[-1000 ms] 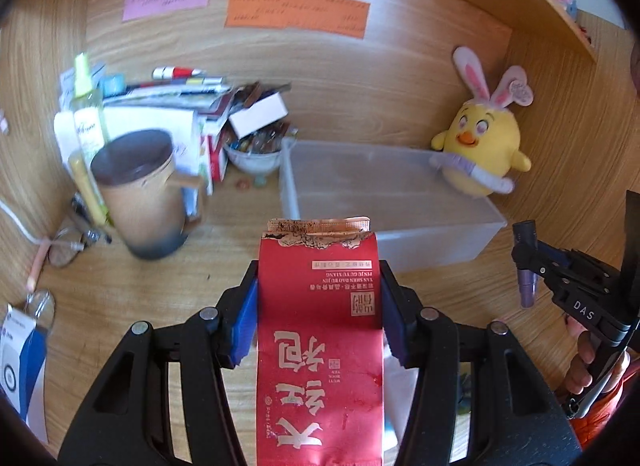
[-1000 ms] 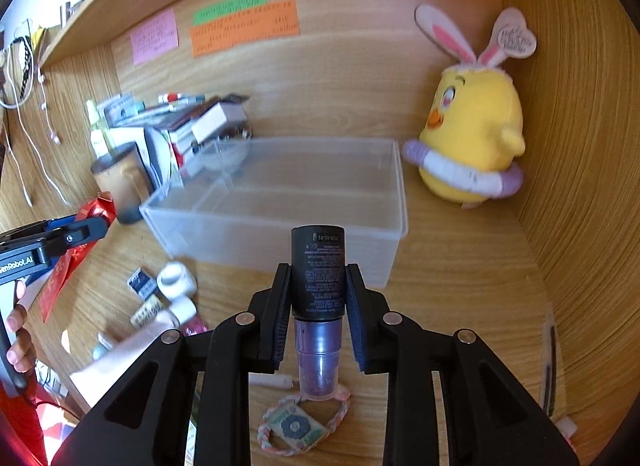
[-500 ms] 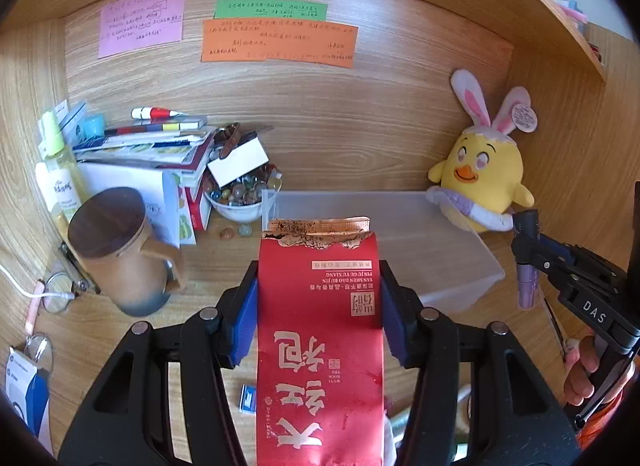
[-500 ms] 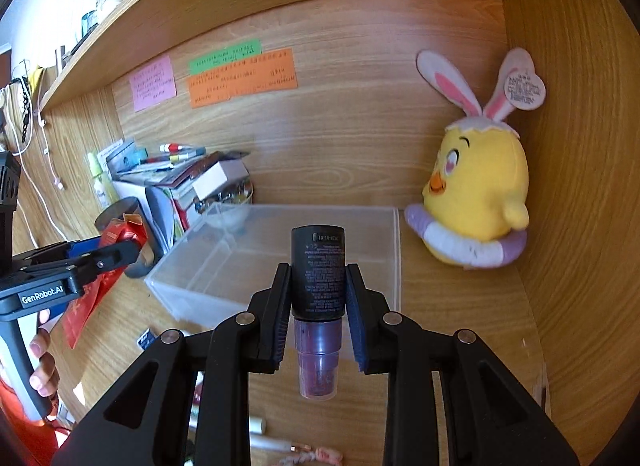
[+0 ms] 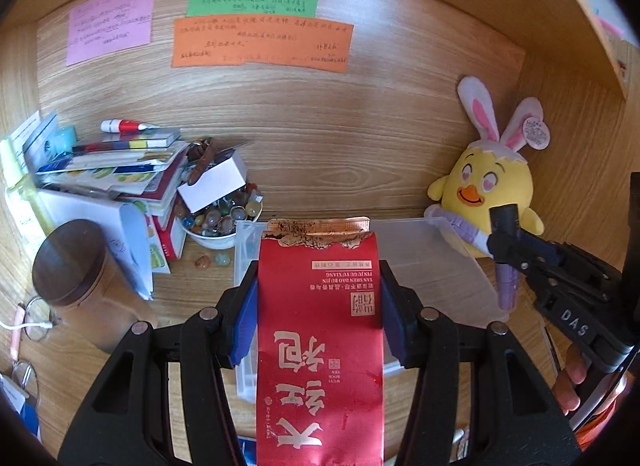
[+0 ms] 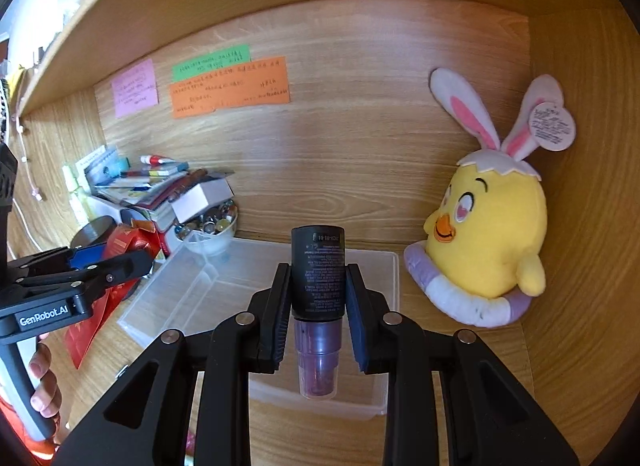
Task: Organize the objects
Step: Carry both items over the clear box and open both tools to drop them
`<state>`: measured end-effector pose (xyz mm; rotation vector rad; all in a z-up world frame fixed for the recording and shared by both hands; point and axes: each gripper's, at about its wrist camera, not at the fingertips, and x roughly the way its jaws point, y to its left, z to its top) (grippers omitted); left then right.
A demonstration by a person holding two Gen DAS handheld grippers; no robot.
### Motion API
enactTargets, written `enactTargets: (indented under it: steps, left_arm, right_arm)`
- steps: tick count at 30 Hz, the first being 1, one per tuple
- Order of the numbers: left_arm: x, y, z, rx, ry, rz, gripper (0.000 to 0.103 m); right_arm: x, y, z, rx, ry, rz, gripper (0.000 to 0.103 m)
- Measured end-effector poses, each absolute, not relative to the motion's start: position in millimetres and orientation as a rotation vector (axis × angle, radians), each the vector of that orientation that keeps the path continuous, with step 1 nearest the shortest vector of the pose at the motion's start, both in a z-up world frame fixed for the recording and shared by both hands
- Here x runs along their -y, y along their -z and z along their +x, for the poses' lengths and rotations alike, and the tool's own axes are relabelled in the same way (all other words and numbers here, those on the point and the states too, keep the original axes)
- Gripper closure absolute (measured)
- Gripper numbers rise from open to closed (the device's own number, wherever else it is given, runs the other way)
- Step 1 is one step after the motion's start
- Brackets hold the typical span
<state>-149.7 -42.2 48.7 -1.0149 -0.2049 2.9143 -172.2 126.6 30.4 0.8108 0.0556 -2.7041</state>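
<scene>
Evidently both hands are loaded. Left gripper [image 5: 318, 306] is clamped across a red foil pouch [image 5: 320, 346], torn top pointing forward; it looks light, thin and crinkly, likely to buckle if squeezed harder, so the mid-body hold across its flat width seems right. Right gripper [image 6: 318, 298] is closed on a small bottle [image 6: 318, 278], pads on the dark cap, purple body hanging below; rigid, smooth, probably slick, so it could slip if tilted. Clear plastic bin [image 6: 394, 266] sits on the desk ahead of both, open-topped; from the right view its inside looks bare, with what may be a divider toward 10 o'clock. Its thin rim is the edge to clear. Plush chick [image 6: 486, 242] crowds the bin at 2 o'clock; marble bowl [image 5: 218, 221] and leaning book stack [image 5: 120, 169] press in at 10 o'clock beside the lidded mug [image 5: 76, 278]. Best open room is straight down from above.
</scene>
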Motion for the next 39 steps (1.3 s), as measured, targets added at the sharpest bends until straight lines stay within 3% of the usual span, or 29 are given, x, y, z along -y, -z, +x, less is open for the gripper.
enactTargets:
  steps: [18, 39]
  left_arm:
    - [36, -11, -217, 0.175, -2.743, -1.291, 0.049]
    - [14, 17, -253, -0.029, -2.699, -1.49, 0.049]
  right_arm:
    - [-110, 18, -219, -0.072, 2.598, 1.038, 0.079]
    - [-97, 39, -227, -0.173, 2.555, 1.122, 0.079]
